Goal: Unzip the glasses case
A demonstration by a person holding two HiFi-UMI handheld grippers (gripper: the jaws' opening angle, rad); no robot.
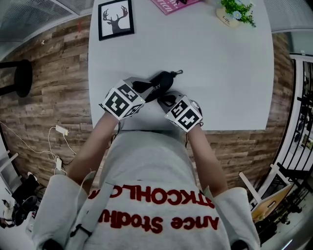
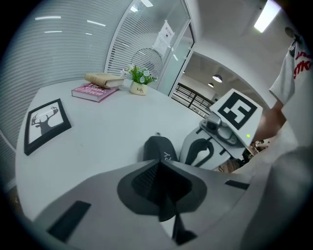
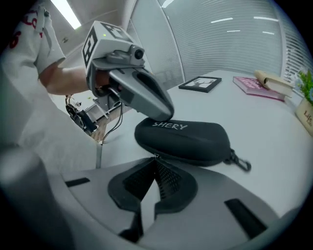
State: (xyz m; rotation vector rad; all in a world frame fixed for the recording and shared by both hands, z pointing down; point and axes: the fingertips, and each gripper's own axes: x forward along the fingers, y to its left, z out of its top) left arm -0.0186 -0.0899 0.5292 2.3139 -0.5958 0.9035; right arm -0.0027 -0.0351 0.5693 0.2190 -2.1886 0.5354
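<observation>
A black zipped glasses case point(image 1: 160, 84) point(image 3: 188, 139) with white lettering lies near the front edge of the white table point(image 1: 220, 73), its clip point(image 1: 178, 73) at the far end. My left gripper point(image 1: 145, 88) point(image 2: 157, 165) is shut, and its tips rest on the top of the case's near left end point(image 2: 159, 149). My right gripper point(image 1: 166, 100) point(image 3: 155, 158) is shut at the case's zip seam, with the small metal zipper pull point(image 3: 156, 156) pinched at its tips. The visible side of the zip looks closed.
A framed deer picture point(image 1: 116, 18) stands at the table's far left. A pink book point(image 1: 173, 5) and a small potted plant point(image 1: 234, 12) sit at the far edge. Cables point(image 1: 58, 132) lie on the wooden floor to the left.
</observation>
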